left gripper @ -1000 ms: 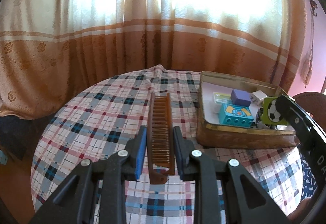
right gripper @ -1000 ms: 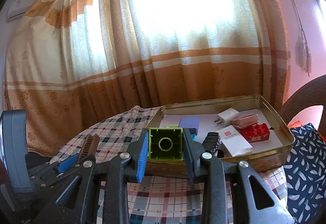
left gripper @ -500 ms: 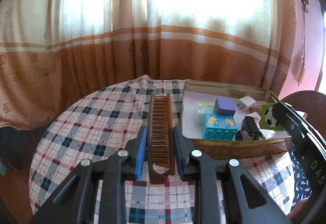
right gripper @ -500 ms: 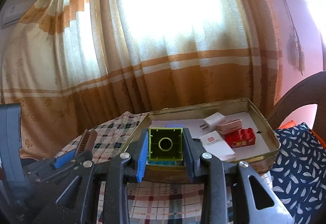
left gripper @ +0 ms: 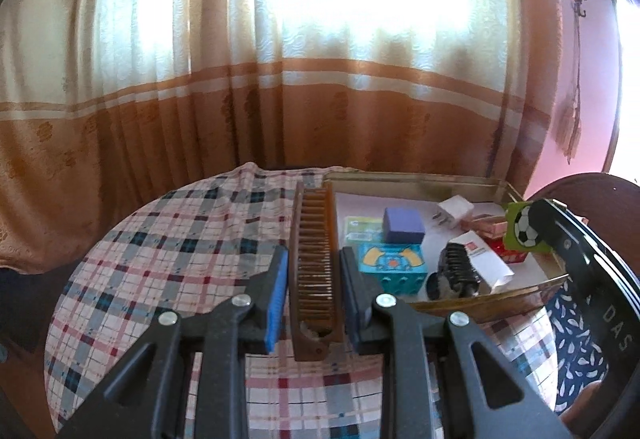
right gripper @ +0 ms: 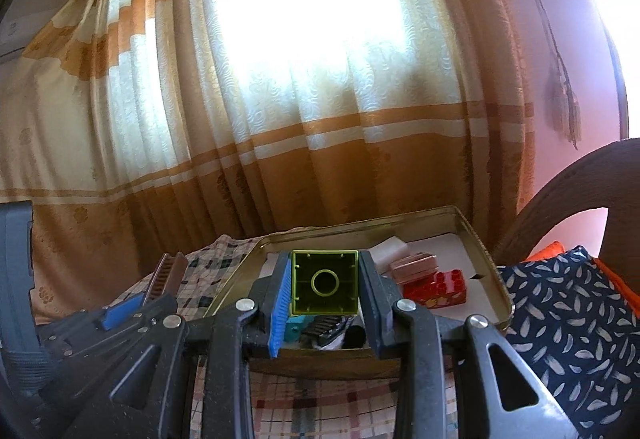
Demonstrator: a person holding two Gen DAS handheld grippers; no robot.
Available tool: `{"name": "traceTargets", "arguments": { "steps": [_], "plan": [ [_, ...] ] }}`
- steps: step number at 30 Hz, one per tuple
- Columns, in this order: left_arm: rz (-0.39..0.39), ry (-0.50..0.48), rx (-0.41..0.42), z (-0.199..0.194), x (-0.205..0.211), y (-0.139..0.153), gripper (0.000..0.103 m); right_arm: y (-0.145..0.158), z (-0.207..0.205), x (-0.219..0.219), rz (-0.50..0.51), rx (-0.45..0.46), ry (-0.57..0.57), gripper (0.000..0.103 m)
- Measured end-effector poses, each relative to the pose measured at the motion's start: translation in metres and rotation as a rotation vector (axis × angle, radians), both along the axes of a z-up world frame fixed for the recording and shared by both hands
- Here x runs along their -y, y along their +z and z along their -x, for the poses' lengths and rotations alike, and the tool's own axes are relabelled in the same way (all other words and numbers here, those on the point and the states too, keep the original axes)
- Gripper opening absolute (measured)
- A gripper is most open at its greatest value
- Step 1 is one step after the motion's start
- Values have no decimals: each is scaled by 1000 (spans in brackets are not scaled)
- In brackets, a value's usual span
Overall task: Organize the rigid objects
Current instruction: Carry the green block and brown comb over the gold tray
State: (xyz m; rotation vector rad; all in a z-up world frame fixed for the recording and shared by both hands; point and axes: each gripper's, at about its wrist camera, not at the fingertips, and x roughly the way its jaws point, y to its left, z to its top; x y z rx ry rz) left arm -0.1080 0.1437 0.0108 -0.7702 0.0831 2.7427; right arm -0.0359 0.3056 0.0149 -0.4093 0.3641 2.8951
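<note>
My left gripper (left gripper: 314,259) is shut on a brown comb (left gripper: 314,259), held lengthwise above the plaid tablecloth (left gripper: 168,263), just left of a gold tin tray (left gripper: 480,299). My right gripper (right gripper: 325,281) is shut on a green toy block (right gripper: 325,281), held above the near edge of the tray (right gripper: 484,251). The block's football face shows in the left wrist view (left gripper: 524,227). The comb's tip shows in the right wrist view (right gripper: 166,273).
The tray holds a teal block (left gripper: 394,267), a purple block (left gripper: 402,225), a white charger (left gripper: 456,213), a black clip (left gripper: 456,271), a white box (left gripper: 486,259) and a red block (right gripper: 438,287). Curtains (left gripper: 280,99) hang behind. A feather-print cushion (right gripper: 568,315) lies at right.
Both grippers have moved toward the tray, still holding the comb and the green block. The tray has shifted left and closer in both views.
</note>
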Motion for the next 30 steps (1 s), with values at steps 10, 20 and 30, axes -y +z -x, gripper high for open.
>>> {"name": "traceTargets", "arguments": {
  "steps": [10, 20, 30],
  "plan": [
    [4, -28, 11, 5, -19, 0, 24, 1, -1, -21, 18, 0, -33, 34],
    [3, -52, 20, 12, -34, 2, 24, 2, 1, -35, 26, -1, -53, 34],
    [-4, -63, 33, 19, -45, 2, 24, 3, 2, -52, 31, -1, -84, 34]
  ]
}}
